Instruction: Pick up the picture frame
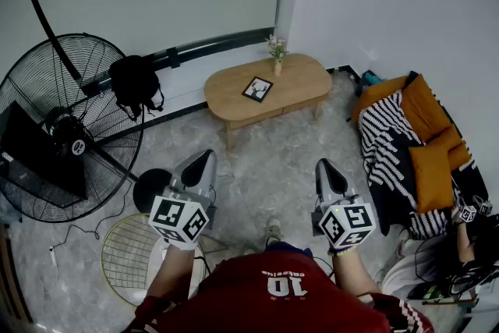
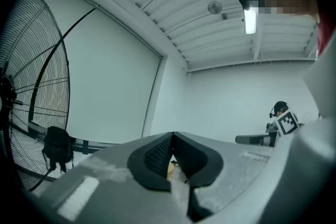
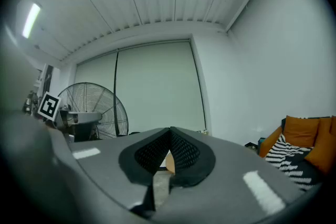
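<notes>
A small dark picture frame [image 1: 258,89] with a white picture lies flat on the oval wooden coffee table [image 1: 304,78], far ahead by the wall. Both grippers are held level near my body, well short of the table. My left gripper [image 1: 207,158] points toward the table, jaws closed tip to tip with nothing between them. My right gripper [image 1: 324,166] stands the same way, shut and empty. In the left gripper view the left gripper's [image 2: 172,135] black pads meet; in the right gripper view the right gripper's [image 3: 170,129] pads meet too. A sliver of table shows below each.
A small vase with flowers [image 1: 277,54] stands on the table behind the frame. A large floor fan [image 1: 66,129] and a black bag [image 1: 135,82] are at left, a round wire stool [image 1: 134,257] at lower left, a sofa with orange and striped cushions [image 1: 413,144] at right.
</notes>
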`<move>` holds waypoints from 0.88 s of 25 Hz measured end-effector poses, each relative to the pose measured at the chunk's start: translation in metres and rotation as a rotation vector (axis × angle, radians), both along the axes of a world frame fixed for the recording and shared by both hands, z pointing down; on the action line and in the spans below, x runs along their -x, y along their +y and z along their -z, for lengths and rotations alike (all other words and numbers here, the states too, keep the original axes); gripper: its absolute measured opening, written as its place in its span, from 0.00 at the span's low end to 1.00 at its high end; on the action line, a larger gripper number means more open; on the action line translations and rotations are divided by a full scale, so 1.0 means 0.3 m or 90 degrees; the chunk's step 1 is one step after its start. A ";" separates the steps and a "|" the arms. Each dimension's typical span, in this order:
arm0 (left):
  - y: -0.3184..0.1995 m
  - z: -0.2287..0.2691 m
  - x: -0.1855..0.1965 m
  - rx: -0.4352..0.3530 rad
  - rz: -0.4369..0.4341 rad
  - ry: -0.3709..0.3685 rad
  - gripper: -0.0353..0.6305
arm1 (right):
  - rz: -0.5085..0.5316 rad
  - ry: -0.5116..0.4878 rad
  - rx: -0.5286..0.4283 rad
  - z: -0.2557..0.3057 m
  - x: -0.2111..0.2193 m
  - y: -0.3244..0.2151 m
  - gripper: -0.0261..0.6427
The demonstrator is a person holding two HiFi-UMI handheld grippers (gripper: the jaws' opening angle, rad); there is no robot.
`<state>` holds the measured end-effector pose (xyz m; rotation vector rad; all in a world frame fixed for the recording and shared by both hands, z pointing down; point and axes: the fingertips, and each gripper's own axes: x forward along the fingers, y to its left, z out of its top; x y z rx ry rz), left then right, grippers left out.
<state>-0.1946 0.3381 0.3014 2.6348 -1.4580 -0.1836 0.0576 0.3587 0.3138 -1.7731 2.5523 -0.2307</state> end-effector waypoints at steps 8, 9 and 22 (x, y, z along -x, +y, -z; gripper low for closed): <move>-0.022 0.009 -0.024 0.000 -0.010 0.004 0.06 | -0.004 0.009 0.000 0.000 -0.008 -0.014 0.02; -0.024 0.008 -0.024 0.000 -0.011 0.004 0.06 | -0.004 0.011 0.000 0.000 -0.006 -0.015 0.02; -0.062 -0.022 -0.039 0.012 -0.022 0.014 0.06 | -0.010 0.019 0.002 -0.017 -0.005 -0.047 0.02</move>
